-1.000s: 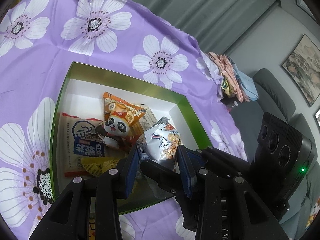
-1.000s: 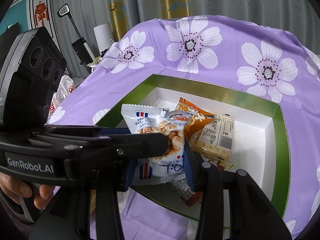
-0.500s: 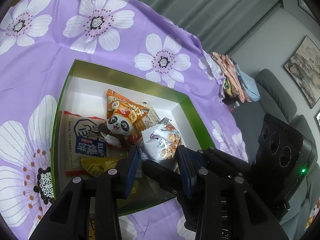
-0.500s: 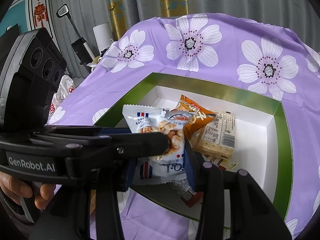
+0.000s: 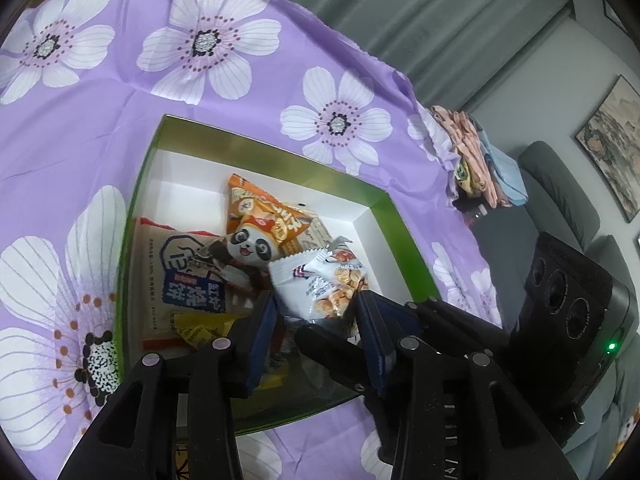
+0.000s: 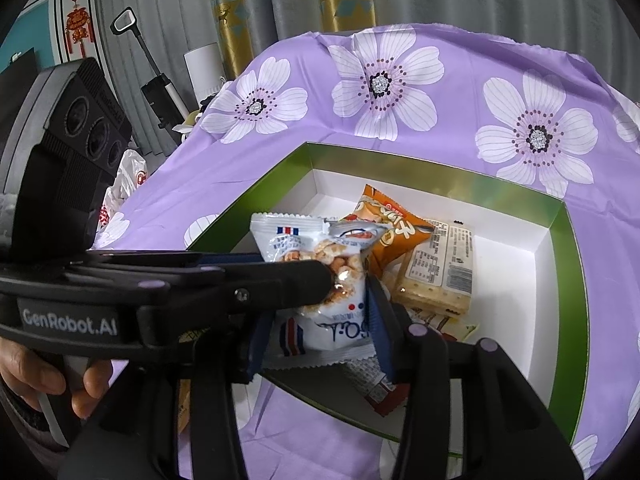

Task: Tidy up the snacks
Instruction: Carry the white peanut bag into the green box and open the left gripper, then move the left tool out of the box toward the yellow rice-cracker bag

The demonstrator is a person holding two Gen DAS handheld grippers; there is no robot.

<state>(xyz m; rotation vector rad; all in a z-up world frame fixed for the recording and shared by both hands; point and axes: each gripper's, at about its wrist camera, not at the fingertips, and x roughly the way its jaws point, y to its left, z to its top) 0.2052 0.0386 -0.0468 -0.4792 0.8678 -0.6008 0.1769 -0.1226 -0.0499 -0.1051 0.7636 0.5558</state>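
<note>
A white snack bag (image 5: 320,284) (image 6: 320,256) hangs upright over the near corner of a green-rimmed white box (image 5: 140,216) (image 6: 568,280). My left gripper (image 5: 314,300) is shut on it across its middle, and one of its fingers (image 6: 280,280) presses the bag's front. My right gripper (image 6: 320,312) is shut on the bag's lower end. The jaws of both are starting to open, with the bag still between them. In the box lie an orange panda bag (image 5: 264,216) (image 6: 392,224), a cracker pack (image 6: 440,268), a beige pack with a blue label (image 5: 172,276) and a yellow wrapper (image 5: 200,328).
The box sits on a purple cloth with white flowers (image 5: 200,80) (image 6: 380,92). Folded clothes (image 5: 480,160) lie at the cloth's far right edge, with a grey sofa (image 5: 560,200) beyond. A person's hand (image 6: 40,376) holds the left gripper. A red wrapper (image 6: 380,392) lies at the box's near wall.
The white bag sits a little lower between the left gripper's fingers. Both hands have kept still.
</note>
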